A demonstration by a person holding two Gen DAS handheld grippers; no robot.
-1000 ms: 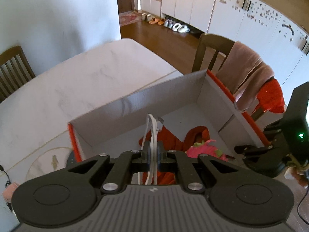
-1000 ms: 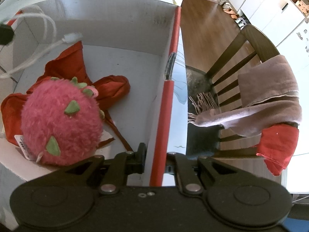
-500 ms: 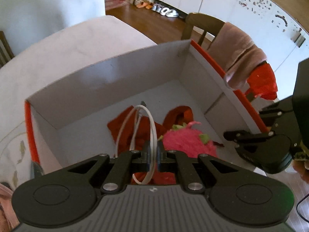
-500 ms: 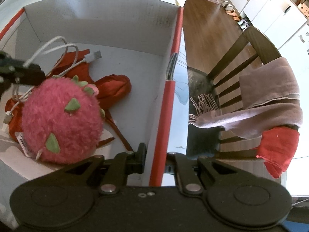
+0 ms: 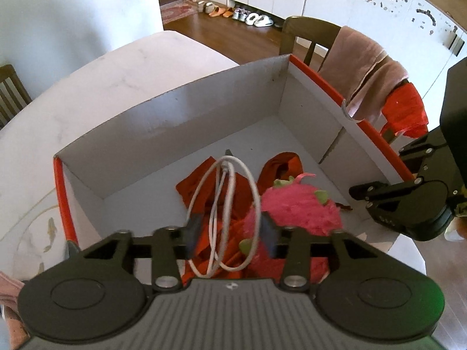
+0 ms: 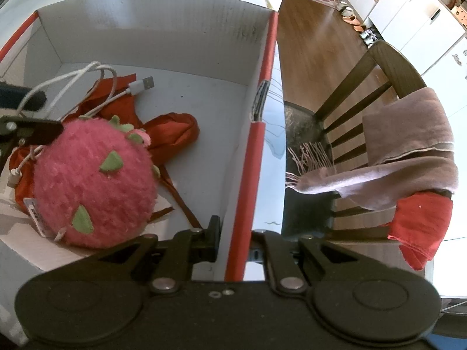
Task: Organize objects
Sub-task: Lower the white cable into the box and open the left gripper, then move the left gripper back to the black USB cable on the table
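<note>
— Spreading now, the left gripper (image 5: 230, 230) has its jaws opening with the coiled white cable (image 5: 224, 204) loose between them; do the pads touch it?
— One loop lies against the right-hand pad, but neither pad presses on it. The coil hangs over the red cloth (image 5: 210, 186) on the floor of the box (image 5: 175, 122).
— And the right gripper (image 6: 235, 240)?
— Its jaws are pinching the red-edged side wall of the box, one finger inside and one outside.
— Where is the cable from that side?
— At the left of the box interior, its USB plug (image 6: 143, 83) resting on the grey floor just beyond the cloth.
— What else is in there?
— A pink plush dragon fruit (image 6: 93, 180) sitting on the cloth, just beside the cable.
— Around the box?
— It stands on a white marble bench (image 5: 87, 93). A wooden chair (image 6: 364, 93) beside it carries a pinkish scarf (image 6: 408, 157) and a red garment (image 6: 420, 227).
</note>
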